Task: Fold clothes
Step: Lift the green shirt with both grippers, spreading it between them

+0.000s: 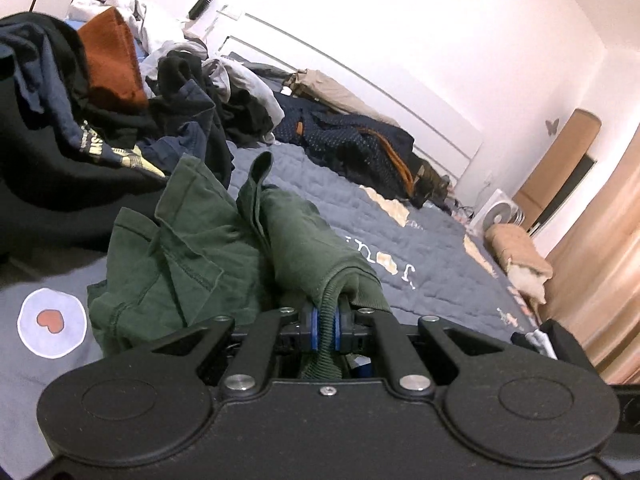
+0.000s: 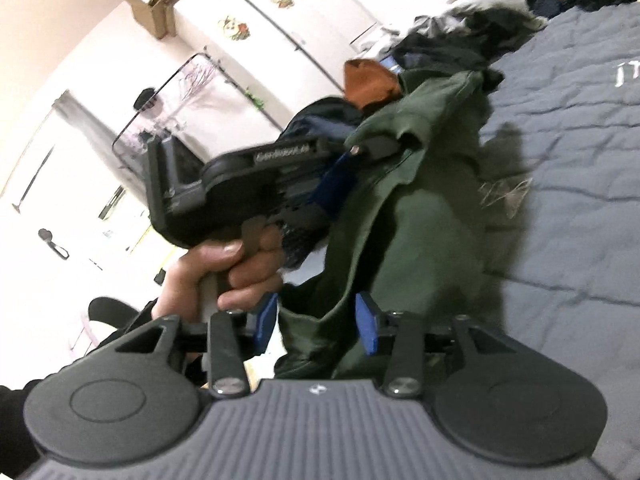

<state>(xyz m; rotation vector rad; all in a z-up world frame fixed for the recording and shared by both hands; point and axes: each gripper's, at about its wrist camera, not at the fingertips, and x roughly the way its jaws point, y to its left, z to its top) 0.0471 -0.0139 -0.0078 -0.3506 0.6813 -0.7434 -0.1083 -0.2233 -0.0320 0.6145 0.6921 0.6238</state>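
Observation:
A dark green garment (image 1: 192, 240) lies crumpled on the blue-grey quilt (image 1: 420, 248). My left gripper (image 1: 326, 320) is shut on its ribbed hem, which runs up between the blue pads. In the right wrist view the same green garment (image 2: 420, 216) hangs lifted off the quilt (image 2: 580, 200), with the left gripper (image 2: 352, 156) clamped on its upper edge and a hand (image 2: 232, 264) around that gripper's handle. My right gripper (image 2: 316, 322) is open at the garment's lower edge. Loose green cloth hangs between its blue pads (image 2: 368, 324) without being pinched.
A heap of unfolded clothes (image 1: 80, 92) with an orange piece (image 1: 116, 60) fills the left of the bed. A navy dotted garment (image 1: 352, 140) lies by the headboard. A small white fan (image 1: 498, 212) and a beige bundle (image 1: 516, 248) sit at the bed's far side. White wardrobe doors (image 2: 280, 12) stand behind.

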